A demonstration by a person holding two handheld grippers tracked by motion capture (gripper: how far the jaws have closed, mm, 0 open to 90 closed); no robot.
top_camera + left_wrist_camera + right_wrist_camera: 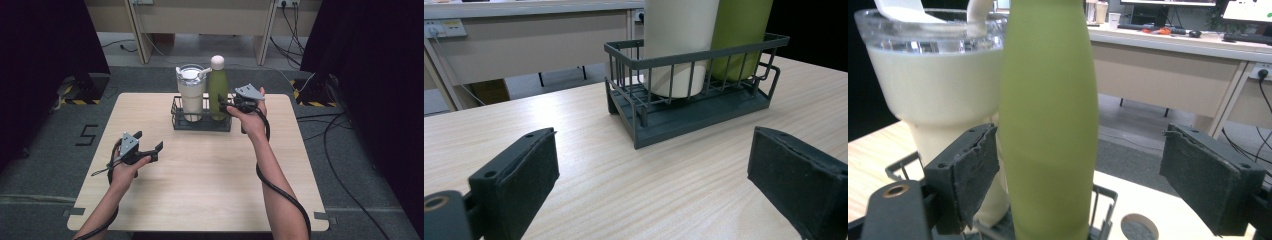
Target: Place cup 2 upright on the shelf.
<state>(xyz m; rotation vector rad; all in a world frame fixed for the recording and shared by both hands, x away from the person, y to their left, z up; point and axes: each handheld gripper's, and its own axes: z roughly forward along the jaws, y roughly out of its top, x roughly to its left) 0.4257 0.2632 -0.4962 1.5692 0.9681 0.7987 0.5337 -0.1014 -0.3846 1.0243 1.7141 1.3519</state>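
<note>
Reaching for the green bottle (1048, 120) in the rack (694, 107), the right gripper (1088, 185) straddles it unclamped; lifting remains. Left gripper (654, 175) waits wide open.

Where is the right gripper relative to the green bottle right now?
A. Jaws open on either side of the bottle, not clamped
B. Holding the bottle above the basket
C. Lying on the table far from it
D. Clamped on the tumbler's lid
A: in the right gripper view the right gripper has its pads apart, with the green bottle between them and a clear gap at the right pad; the bottle stands in the basket.
</note>
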